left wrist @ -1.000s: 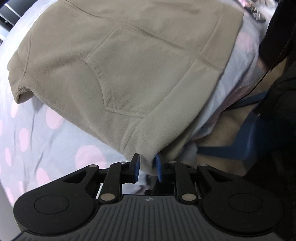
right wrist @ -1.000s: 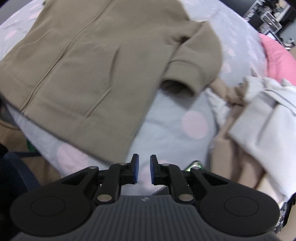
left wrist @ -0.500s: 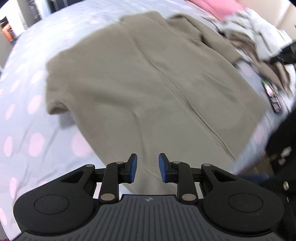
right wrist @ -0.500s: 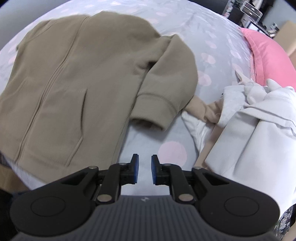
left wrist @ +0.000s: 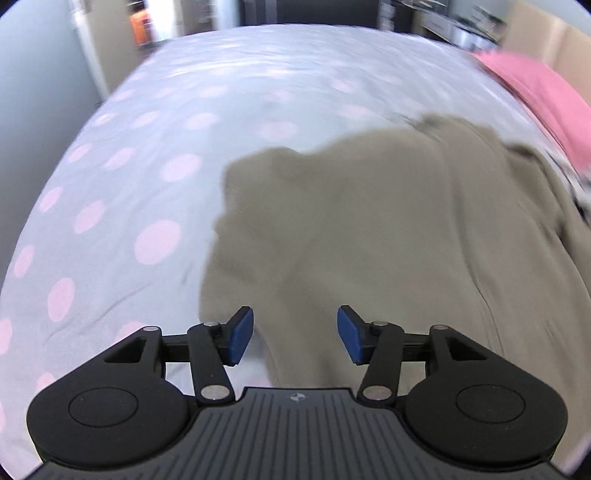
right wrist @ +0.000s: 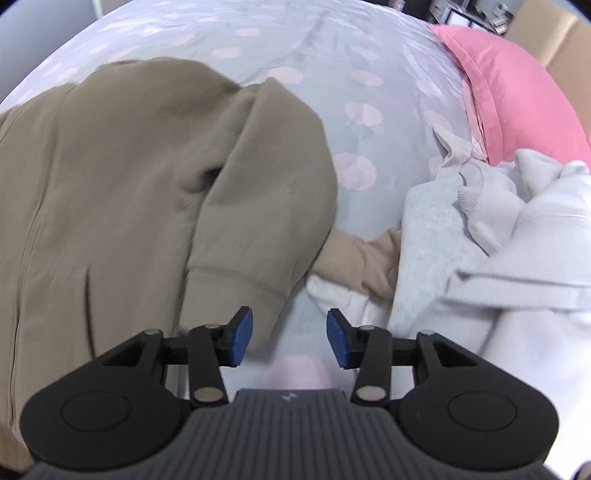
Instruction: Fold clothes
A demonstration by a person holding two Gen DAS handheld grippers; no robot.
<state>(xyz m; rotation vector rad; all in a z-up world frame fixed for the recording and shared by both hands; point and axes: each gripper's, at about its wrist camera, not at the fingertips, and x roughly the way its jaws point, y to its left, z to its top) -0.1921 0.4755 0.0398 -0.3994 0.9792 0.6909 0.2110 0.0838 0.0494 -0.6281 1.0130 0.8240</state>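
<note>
A beige fleece zip jacket (left wrist: 369, 229) lies spread flat on a grey bedsheet with pink dots (left wrist: 147, 147). In the blurred left wrist view my left gripper (left wrist: 295, 334) hovers over the jacket's left sleeve, its jaws opening, with nothing pinched between the blue pads. The right wrist view shows the jacket (right wrist: 110, 192) with its right sleeve cuff (right wrist: 236, 284) just ahead and left of my right gripper (right wrist: 290, 338). Its jaws are opening too, over bare sheet, holding nothing.
A heap of white and cream clothes (right wrist: 480, 251) lies right of the jacket, with a tan garment (right wrist: 354, 258) poking out beneath. A pink pillow (right wrist: 517, 92) sits at the far right. Furniture and boxes stand beyond the bed (left wrist: 332, 22).
Both grippers swung from the jacket's hem at the bed edge up toward the sleeves and opened wider. The left one let go of the hem corner it was pinching.
</note>
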